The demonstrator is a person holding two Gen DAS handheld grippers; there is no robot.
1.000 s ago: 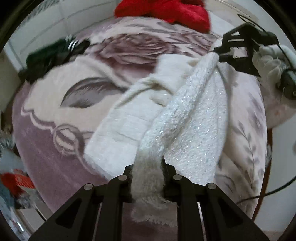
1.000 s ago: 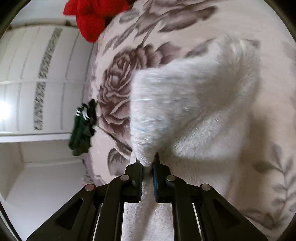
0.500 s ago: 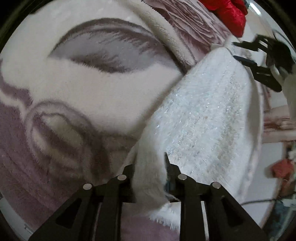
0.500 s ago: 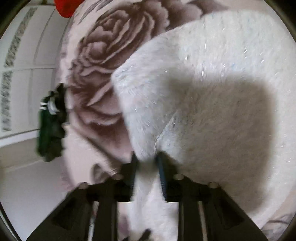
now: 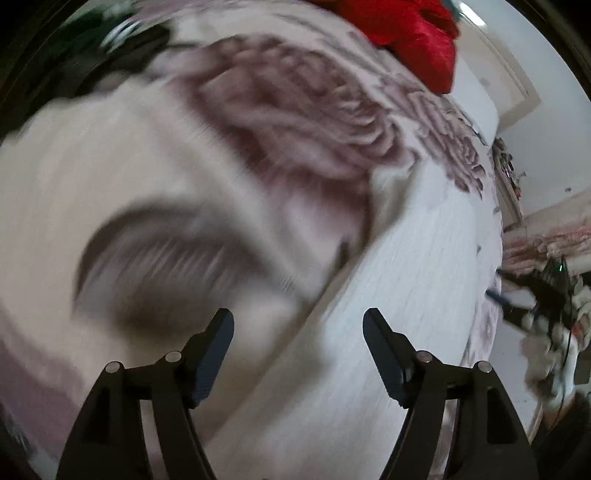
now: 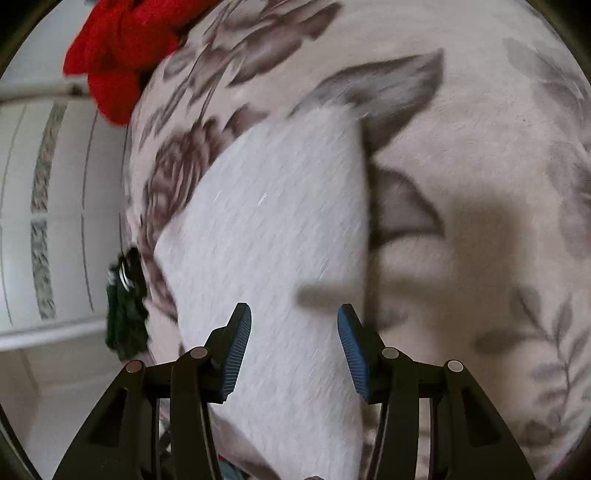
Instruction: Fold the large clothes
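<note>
A white fuzzy garment (image 5: pixel 406 295) lies folded flat on the floral blanket (image 5: pixel 147 177), at the right of the blurred left wrist view. My left gripper (image 5: pixel 298 332) is open and empty just above the garment's left edge. In the right wrist view the same garment (image 6: pixel 273 240) fills the middle as a flat white panel. My right gripper (image 6: pixel 294 332) is open and empty over the garment's near end. The right gripper also shows at the far right of the left wrist view (image 5: pixel 532 295), beyond the garment.
A red garment (image 5: pixel 406 33) lies at the far end of the bed, also seen in the right wrist view (image 6: pixel 122 51). A dark green garment (image 6: pixel 125 314) sits at the blanket's edge. White panelled wall (image 6: pixel 44 221) stands beyond the bed.
Both grippers have opened and let go of the white garment, which now lies flat on the blanket. Both have drawn back slightly from it.
</note>
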